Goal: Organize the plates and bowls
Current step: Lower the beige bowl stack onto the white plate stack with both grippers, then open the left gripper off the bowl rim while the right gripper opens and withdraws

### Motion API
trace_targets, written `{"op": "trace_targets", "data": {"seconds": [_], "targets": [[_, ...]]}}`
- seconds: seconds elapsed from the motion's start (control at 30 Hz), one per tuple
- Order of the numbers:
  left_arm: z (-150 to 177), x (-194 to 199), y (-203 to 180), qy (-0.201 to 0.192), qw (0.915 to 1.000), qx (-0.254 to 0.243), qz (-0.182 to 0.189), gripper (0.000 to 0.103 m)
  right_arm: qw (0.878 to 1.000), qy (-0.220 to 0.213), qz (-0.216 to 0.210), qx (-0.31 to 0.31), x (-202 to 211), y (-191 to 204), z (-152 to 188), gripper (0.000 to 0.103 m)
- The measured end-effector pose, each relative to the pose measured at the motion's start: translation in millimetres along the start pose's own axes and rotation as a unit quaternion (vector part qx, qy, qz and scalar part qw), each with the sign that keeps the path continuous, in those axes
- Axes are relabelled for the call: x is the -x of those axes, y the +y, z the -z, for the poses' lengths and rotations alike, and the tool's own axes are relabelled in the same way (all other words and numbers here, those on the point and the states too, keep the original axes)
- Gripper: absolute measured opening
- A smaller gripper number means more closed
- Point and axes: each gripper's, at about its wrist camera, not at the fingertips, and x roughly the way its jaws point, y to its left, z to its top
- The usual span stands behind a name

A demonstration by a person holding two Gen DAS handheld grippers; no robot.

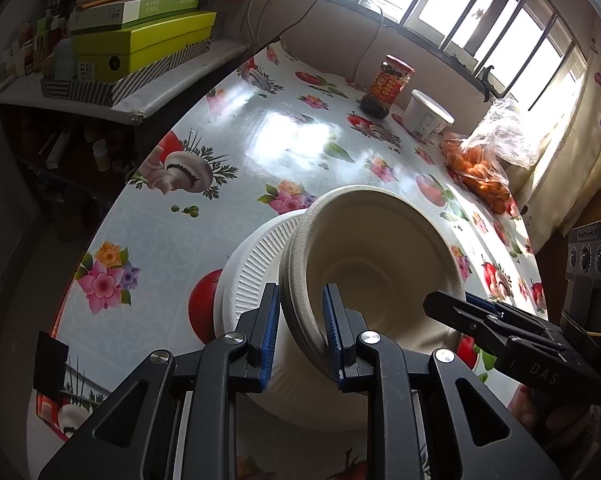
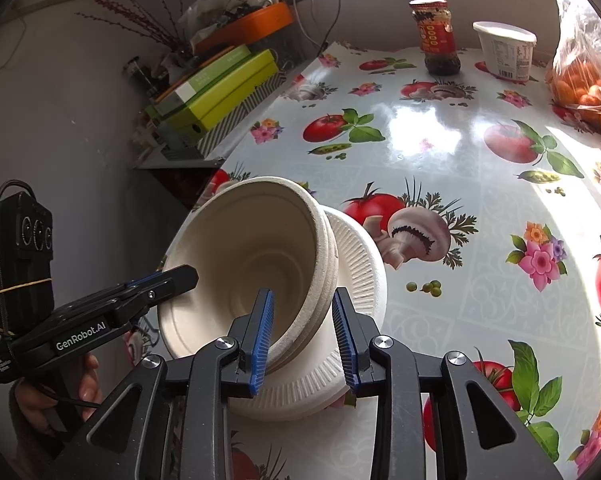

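Left gripper (image 1: pixel 300 328) and right gripper (image 2: pixel 302 334) each straddle the rim of nested beige bowls (image 1: pixel 380 252), gaps showing, not clamped; bowls tilt on ribbed white plates (image 1: pixel 252 264) on table (image 1: pixel 228 148)

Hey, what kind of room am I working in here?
Likely a home dining or kitchen corner: a table with a fruit-print oilcloth, a sauce jar and a bag of oranges on it, plus cluttered shelves with boxes.

Each wrist camera looks forward and down along its own claw, close over the worktop (image 1: pixel 204 120); both share the bowls (image 1: pixel 380 248) and window-side jar (image 2: pixel 436 36).
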Motion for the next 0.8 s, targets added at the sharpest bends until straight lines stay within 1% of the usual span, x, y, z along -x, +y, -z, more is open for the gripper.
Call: {"op": "trace_targets", "data": {"seconds": [0.33,0.4,0.47,0.57,0.67,0.8], "targets": [[2.0,3.8,-1.7,-0.005,0.9999,-0.002,-0.012,0.024,1.000,-0.012,0.011,0.012,5.6,2.8,2.3,0.042],[2.0,6.6,-2.7,-0.010,0.9998,-0.004,-0.018,0.027,1.000,-0.015,0.011,0.014,7.6,2.7,3.2,0.044],[2.3,9.6,-2.6,-0.014,0.9997,-0.003,-0.017,0.036,1.000,-0.019,0.011,0.015,9.8,2.3,3.8,0.046],[3.5,15.4,-2.8,-0.024,0.9995,-0.003,-0.021,0.039,0.999,-0.026,0.014,0.019,13.8,2.2,5.5,0.048],[6.0,20.1,-6.0,-0.031,0.9988,-0.010,-0.036,0.041,0.999,-0.033,0.019,0.027,18.6,3.5,7.6,0.048],[11.3,24.5,-9.6,-0.035,0.9986,-0.009,-0.039,0.042,0.998,-0.042,0.026,0.037,23.9,5.0,11.0,0.050]]}}
